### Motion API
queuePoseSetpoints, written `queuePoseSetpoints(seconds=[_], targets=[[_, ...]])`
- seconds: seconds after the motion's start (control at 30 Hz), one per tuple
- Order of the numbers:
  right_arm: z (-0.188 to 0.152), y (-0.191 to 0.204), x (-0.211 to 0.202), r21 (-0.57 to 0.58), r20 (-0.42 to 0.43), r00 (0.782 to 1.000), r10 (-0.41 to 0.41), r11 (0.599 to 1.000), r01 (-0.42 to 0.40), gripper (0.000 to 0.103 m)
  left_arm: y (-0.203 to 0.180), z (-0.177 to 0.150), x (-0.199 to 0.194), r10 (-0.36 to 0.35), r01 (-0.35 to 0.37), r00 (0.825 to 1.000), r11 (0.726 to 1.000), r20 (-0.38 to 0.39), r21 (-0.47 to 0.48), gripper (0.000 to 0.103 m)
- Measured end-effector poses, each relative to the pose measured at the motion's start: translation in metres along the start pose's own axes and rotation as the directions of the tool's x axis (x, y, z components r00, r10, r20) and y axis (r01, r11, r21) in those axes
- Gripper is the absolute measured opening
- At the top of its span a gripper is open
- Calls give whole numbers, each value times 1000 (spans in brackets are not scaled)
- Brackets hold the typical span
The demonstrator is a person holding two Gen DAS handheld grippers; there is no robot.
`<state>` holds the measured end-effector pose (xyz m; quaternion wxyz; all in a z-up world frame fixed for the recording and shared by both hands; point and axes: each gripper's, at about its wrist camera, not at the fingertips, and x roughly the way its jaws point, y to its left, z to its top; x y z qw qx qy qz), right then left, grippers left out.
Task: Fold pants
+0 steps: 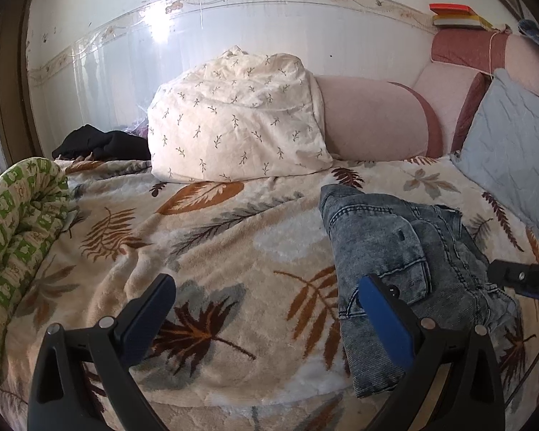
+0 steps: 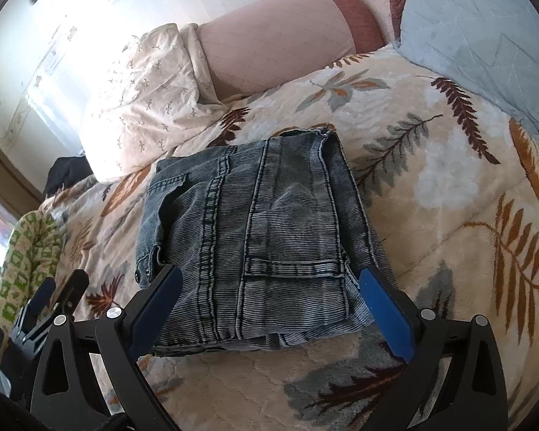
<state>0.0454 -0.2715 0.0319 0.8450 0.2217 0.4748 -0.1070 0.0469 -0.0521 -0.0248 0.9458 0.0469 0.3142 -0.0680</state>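
Note:
Grey-blue washed denim pants (image 2: 255, 230) lie folded into a compact rectangle on the leaf-patterned blanket (image 2: 431, 186). In the left wrist view the pants (image 1: 395, 251) sit to the right, seen from the side. My left gripper (image 1: 269, 287) is open over bare blanket just left of the pants, its right finger (image 1: 384, 319) overlapping the pants' near edge. My right gripper (image 2: 269, 283) is open above the pants' near end, holding nothing. The right gripper's body (image 1: 524, 276) shows at the left view's right edge.
A cream leaf-print pillow (image 1: 237, 122) and a pink bolster (image 1: 373, 122) lie at the back by the wall. A pale blue cushion (image 1: 514, 143) stands at the right. A green patterned quilt (image 1: 14, 237) bunches at the left; dark clothing (image 1: 104, 143) lies behind it.

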Motion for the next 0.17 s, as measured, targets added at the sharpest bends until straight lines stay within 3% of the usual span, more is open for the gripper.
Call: queuePoseSetpoints(seconds=[0.17], targets=[[3, -11, -3, 29, 6, 1000, -14, 999, 14, 101, 1, -1, 5, 16, -16, 1000, 1000, -22, -4, 103]])
